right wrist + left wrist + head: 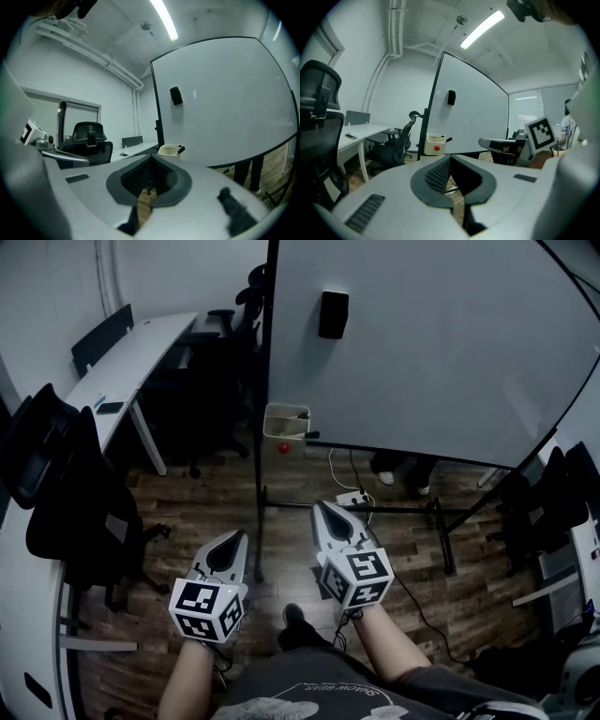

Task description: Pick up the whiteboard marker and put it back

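The left gripper (233, 538), lower centre, was pinched closed and empty. Above it, well apart, the marker (302, 414) stuck out of the cream holder (279, 431). The right gripper (322, 509), likewise closed and empty, might knock the marker aside unless opened.

The left gripper (450, 158), jaws together and empty, faces the whiteboard (473, 112) and cream tray (433, 143)

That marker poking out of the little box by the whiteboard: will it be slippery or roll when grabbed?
Likely stiff and light: the marker is a slim dark stick leaning in the cream box. If it is round, it could roll once laid flat. Its surface shows too small to judge slipperiness.
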Available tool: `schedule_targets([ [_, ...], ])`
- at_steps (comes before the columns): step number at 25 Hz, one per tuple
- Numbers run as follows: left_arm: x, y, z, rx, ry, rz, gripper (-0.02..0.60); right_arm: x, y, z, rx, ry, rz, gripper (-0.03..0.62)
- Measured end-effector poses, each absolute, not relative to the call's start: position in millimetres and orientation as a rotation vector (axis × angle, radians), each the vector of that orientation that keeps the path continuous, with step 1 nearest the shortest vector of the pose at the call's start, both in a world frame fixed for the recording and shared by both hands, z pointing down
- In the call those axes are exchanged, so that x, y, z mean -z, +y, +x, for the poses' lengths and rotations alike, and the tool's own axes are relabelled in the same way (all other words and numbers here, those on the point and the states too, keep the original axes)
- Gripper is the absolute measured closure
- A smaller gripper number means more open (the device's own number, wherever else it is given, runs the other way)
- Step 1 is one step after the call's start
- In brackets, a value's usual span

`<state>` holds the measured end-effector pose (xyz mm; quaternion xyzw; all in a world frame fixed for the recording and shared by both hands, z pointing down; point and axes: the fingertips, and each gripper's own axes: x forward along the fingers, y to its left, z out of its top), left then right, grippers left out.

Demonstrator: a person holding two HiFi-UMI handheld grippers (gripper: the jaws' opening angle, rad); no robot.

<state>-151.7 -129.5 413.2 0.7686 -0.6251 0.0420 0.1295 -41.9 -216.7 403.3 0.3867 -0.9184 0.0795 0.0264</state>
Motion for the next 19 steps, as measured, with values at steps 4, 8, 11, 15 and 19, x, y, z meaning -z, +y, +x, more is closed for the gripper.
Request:
schedule_targets([
  [4, -417, -100, -146, -0.121, -1.796, 2.237, 0.568, -407, -184, -37, -0.243, -2.817, 1.189, 0.572],
  [8, -419, -75, -136, -0.124, -1.774, 2.252, 0.568, -411, -156, -30, -0.233, -2.793, 1.183, 0.572],
  [11, -420, -58, -129, -0.12, -1.761, 2.261, 0.568, -414, -136, -23, -0.234, -2.777, 1.182, 0.572],
  [15, -423, -36, -123, -0.123, -1.747, 2.27, 0.568, -420, -112, -17, -0.246, -2.763, 1.181, 0.572],
  [19, -426, -17, -124, -0.124, -1.74, 2.27, 0.568, -425, -91, -20, -0.236, -2.759, 1.158, 0.572],
])
